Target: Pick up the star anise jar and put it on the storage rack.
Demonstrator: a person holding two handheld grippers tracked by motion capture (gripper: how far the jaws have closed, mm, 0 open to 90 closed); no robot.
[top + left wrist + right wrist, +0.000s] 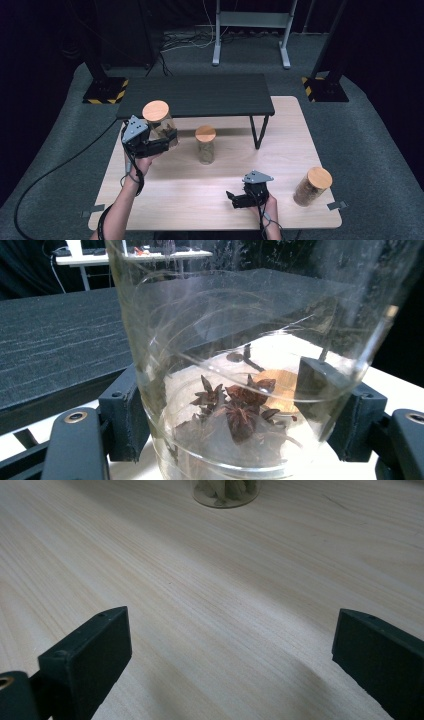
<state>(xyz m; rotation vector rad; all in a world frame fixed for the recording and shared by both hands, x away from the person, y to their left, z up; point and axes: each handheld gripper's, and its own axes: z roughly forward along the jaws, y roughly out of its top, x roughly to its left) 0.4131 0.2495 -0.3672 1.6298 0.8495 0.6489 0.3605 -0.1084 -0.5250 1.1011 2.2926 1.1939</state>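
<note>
Low in the frame, my right hand-held gripper (239, 196) rests level on the table (190, 195), jaws spread and empty. Left of centre, my left hand-held gripper (161, 141) pinches the star-anise jar (161, 125), lifted and tilted beside the black shelf (200, 95). I judge pickup done, placement left.

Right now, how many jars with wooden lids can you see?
3. One jar of star anise is held up in the left claw, one jar stands mid-table, and one jar stands near the table's right edge.
</note>
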